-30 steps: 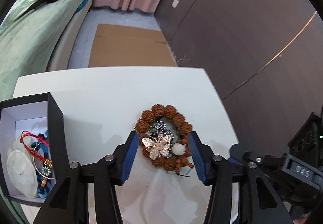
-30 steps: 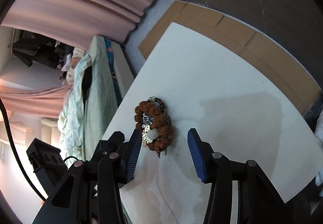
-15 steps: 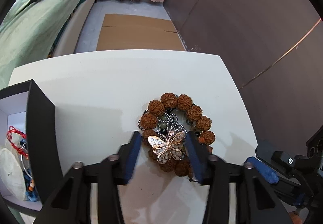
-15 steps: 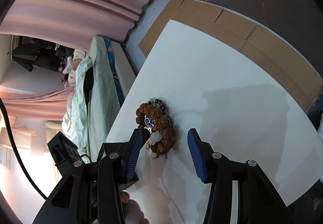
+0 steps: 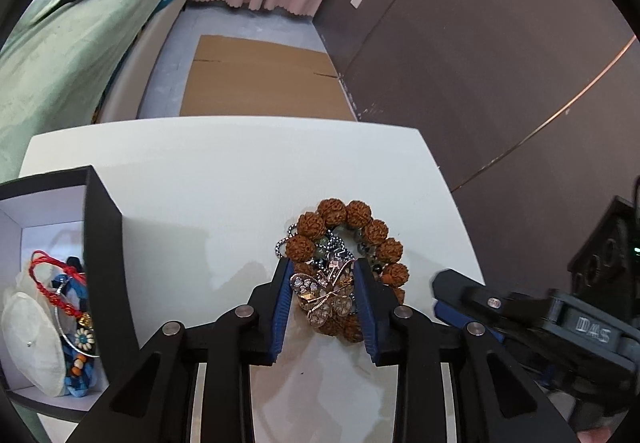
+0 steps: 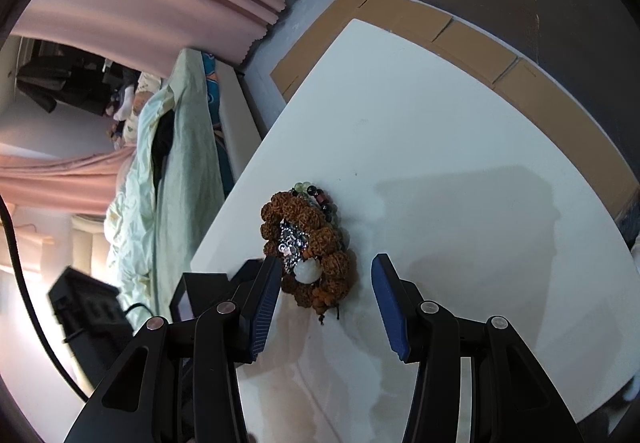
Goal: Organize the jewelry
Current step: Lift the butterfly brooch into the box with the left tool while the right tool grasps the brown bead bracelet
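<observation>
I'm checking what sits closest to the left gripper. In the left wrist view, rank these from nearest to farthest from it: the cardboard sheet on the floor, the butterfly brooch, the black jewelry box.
1. butterfly brooch: between the fingers of the left gripper, atop the bead pile.
2. black jewelry box: left, on the table.
3. cardboard sheet: on the floor past the table's far edge.
</observation>
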{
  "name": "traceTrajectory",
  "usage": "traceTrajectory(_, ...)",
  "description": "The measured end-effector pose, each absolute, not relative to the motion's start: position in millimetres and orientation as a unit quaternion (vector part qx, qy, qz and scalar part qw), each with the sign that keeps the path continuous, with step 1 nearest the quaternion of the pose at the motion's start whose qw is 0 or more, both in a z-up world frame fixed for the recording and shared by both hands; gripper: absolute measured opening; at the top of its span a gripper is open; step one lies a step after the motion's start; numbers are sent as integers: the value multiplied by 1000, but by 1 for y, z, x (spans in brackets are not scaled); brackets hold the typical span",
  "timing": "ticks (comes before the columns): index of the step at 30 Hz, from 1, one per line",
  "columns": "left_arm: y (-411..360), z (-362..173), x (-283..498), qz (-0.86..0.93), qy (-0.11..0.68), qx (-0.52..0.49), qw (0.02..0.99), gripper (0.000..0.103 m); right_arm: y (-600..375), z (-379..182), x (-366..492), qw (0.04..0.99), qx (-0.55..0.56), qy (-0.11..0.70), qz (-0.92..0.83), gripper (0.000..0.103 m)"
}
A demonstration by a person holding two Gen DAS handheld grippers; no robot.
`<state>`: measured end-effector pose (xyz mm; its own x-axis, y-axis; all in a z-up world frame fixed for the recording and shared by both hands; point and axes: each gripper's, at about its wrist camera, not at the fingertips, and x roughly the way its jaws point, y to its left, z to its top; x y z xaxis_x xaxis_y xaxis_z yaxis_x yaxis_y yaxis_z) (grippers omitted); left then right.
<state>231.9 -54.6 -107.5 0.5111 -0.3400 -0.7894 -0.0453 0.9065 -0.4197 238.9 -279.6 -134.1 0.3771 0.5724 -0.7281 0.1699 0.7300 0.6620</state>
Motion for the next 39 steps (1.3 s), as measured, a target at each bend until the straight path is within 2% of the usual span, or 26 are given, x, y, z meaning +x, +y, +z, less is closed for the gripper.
traceTrajectory(16,4,-79,212,-74,446,-237,860,32,-237,-137,260,799,233,543,113,49)
traceTrajectory(18,13,-77,208,-68,440,-240,862,32,-235,-138,258,802,219,547,104,40)
traceTrajectory(19,16,-76,207,-65,439,-241,863,32,-234,-138,258,803,211,549,98,29)
traceTrajectory(39,61,-55,168,-22,402,-249,881,32,-241,-91,214,824,255,471,183,28)
